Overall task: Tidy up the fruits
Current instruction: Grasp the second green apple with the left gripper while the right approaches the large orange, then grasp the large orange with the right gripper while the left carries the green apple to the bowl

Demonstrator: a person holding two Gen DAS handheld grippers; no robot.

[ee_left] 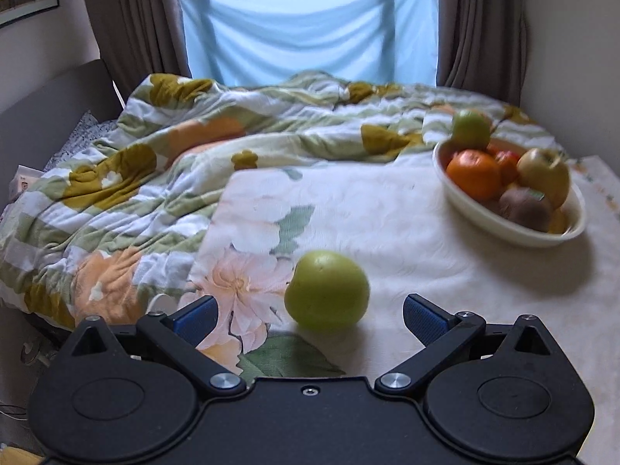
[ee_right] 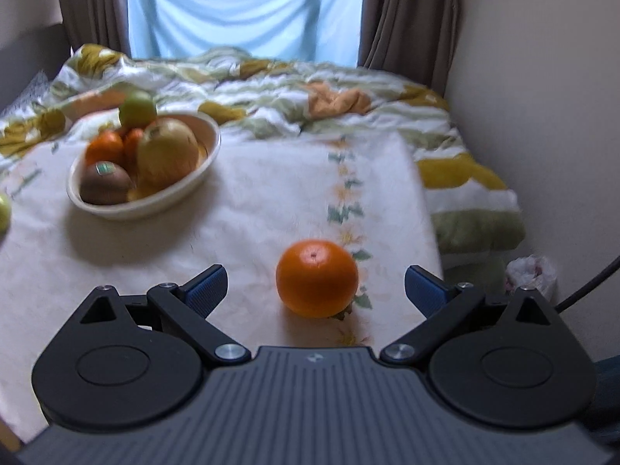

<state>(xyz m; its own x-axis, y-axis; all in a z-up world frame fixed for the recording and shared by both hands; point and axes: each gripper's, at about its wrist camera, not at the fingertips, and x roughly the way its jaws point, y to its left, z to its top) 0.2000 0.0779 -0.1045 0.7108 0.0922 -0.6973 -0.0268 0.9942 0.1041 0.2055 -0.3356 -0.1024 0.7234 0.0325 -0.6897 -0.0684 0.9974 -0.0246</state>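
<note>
On cloth: one green apple (ee_left: 326, 290), one orange (ee_right: 317, 283) (both loose).

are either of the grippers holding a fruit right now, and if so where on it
Nothing is held. The left gripper is open with the green apple lying loose between its fingers; the right gripper is open around the orange, untouched.

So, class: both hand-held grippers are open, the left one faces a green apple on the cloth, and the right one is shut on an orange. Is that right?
One slip. The right wrist view shows the right hand-held gripper open, its jaws wide apart and clear of the orange, which sits on the cloth. The rest stands.
</note>
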